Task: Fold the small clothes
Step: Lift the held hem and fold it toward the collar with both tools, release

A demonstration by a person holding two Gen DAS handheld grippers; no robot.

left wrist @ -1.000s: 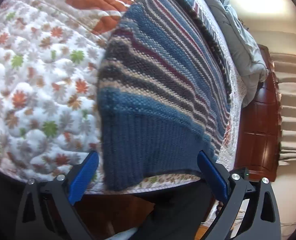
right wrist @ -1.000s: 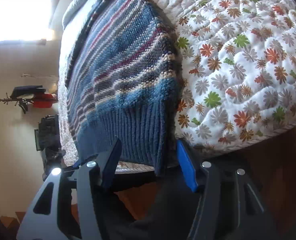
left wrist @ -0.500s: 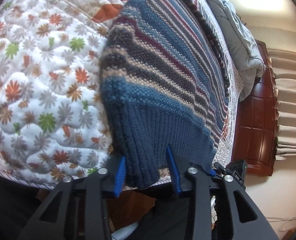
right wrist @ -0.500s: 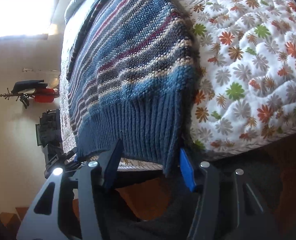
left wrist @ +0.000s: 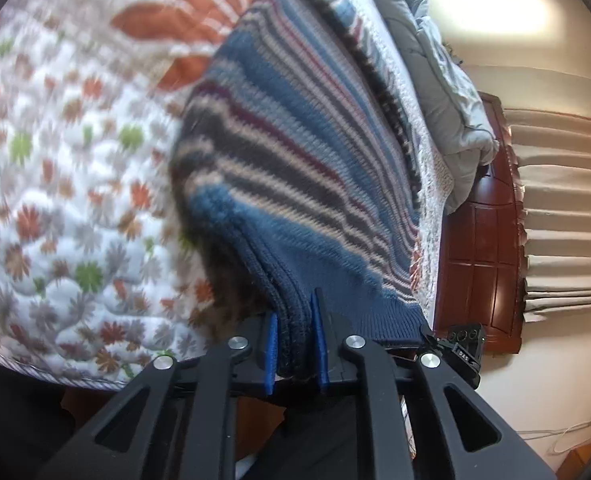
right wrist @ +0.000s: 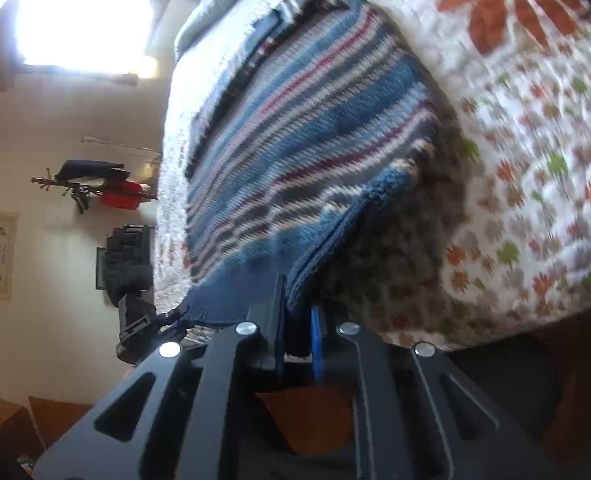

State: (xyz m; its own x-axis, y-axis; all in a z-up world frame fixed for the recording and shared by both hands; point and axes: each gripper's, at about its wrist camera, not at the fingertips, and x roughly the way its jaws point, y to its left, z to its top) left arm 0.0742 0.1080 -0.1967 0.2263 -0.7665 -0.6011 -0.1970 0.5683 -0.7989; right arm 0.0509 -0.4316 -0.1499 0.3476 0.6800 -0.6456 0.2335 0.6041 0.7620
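Your left gripper (left wrist: 294,346) has just been closing and now pinches the ribbed navy hem of the sweater (left wrist: 295,168) at its left corner; a second ago its blue pads stood wide on either side of that hem. The knit is bunched into folds between the pads and the corner is raised off the quilt (left wrist: 55,200), with a dark shadow under it

Your right gripper (right wrist: 297,336) has also just been closing, from about half open, and is clamped on the opposite hem corner of the sweater (right wrist: 303,140). That corner has come up off the quilt (right wrist: 535,200) too, and the edge now runs in a tight ridge down into the pads. The frame is blurred, so how much cloth sits between the pads is hard to tell

The rest of the striped sweater lies flat on the bed, stretching away towards the grey duvet (left wrist: 435,80). The hem between your two grippers hangs taut at the bed's near edge
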